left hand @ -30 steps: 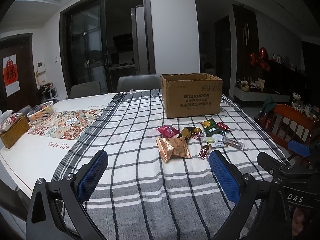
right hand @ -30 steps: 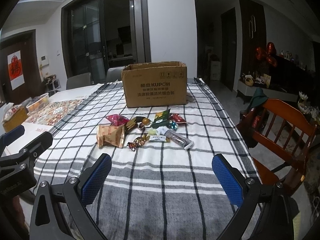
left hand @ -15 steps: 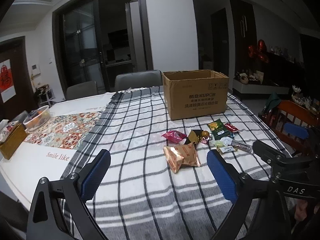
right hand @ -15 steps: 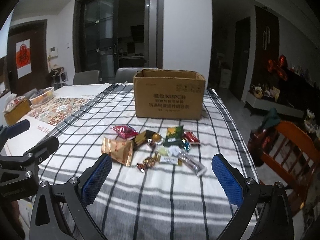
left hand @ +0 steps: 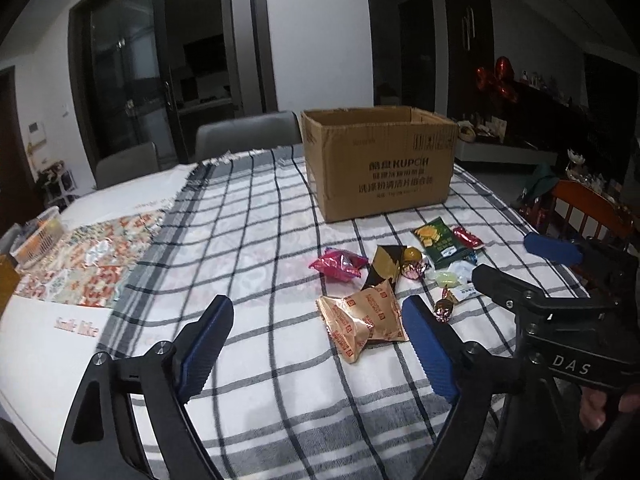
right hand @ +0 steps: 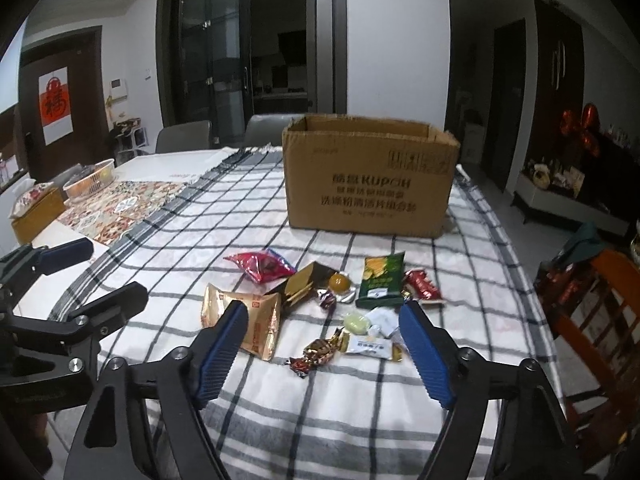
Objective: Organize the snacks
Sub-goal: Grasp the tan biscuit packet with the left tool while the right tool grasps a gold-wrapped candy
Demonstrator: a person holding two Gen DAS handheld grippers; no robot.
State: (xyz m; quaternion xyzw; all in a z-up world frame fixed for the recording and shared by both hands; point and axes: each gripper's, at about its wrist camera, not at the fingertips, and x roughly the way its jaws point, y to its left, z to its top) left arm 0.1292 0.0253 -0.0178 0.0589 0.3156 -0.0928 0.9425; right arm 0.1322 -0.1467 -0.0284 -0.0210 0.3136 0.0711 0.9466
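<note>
An open cardboard box [left hand: 380, 160] [right hand: 370, 176] stands on the checked tablecloth. In front of it lies a heap of snacks: a gold packet [left hand: 362, 322] [right hand: 244, 320], a pink packet [left hand: 338, 264] [right hand: 260, 266], a green chip bag [left hand: 438, 240] [right hand: 380, 278], a red candy [right hand: 420, 284] and several small wrapped sweets [right hand: 320, 350]. My left gripper [left hand: 320, 344] is open and empty, low over the cloth just left of the gold packet. My right gripper [right hand: 324, 344] is open and empty, close above the near edge of the heap.
A patterned runner [right hand: 120, 204], a white basket [right hand: 90, 180] and a tissue box [right hand: 36, 208] sit at the table's left. A wooden chair [right hand: 600, 312] stands at the right edge. Grey chairs [left hand: 248, 132] stand behind the table.
Both grippers have moved forward and lower toward the snack heap; the snacks and box now appear larger. Both stay open and empty.
</note>
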